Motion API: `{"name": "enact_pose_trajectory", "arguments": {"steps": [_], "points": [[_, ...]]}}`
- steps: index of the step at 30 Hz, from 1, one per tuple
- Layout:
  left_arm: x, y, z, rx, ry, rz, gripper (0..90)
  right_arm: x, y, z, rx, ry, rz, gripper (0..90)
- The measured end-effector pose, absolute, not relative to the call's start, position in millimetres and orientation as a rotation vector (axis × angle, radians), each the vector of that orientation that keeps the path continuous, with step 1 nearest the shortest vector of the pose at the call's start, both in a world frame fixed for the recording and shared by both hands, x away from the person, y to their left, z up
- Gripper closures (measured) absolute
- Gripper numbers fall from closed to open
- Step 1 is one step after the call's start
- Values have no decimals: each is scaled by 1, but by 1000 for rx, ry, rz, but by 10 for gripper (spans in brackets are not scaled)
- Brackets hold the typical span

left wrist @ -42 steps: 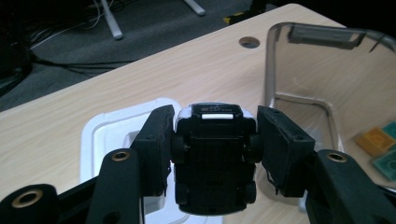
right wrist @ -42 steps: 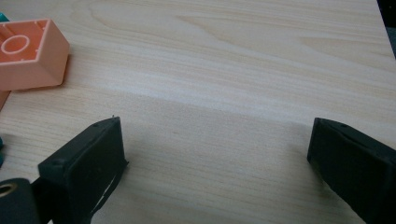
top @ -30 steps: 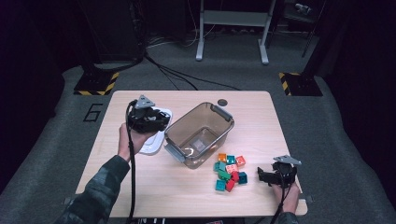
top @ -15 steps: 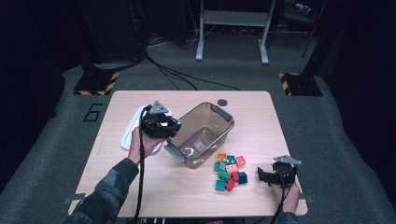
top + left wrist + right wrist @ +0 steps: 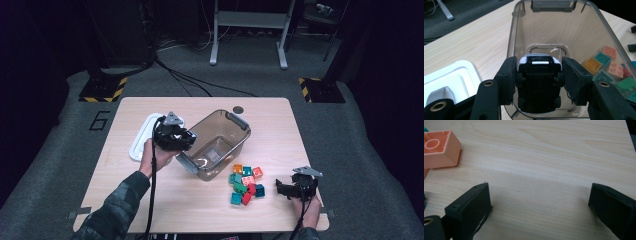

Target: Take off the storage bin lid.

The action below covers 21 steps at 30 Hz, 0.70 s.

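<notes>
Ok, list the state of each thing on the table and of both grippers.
Left gripper: shut on small black toy car, underside up, over the bin.
Clear brown plastic bin: open, empty.
White plastic lid: off, beside bin.
Coloured toy bricks: piled loose.
Right gripper: open, empty.

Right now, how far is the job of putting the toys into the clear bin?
Done: the white lid lies off, beside the clear bin, which looks empty. In hand: the left gripper clamps a black toy car just above the bin's rim. Left: dropping the car in. The coloured blocks lie outside, and the right gripper is open over bare table.
</notes>
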<state>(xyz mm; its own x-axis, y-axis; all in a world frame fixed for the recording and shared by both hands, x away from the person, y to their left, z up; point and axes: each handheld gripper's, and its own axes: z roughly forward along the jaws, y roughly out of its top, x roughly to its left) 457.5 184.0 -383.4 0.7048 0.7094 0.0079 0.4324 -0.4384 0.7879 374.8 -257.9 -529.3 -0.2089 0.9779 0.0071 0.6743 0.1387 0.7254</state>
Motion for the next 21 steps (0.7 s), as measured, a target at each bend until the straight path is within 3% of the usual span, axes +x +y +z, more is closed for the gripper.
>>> {"name": "enact_pose_trajectory", "arguments": {"steps": [11, 21], "points": [[454, 186, -388, 2153, 878, 436, 470, 375, -258, -529, 1580, 1947, 843, 34], [436, 209, -381, 2101, 905, 470, 235, 375, -258, -529, 1580, 1945, 843, 41]]}}
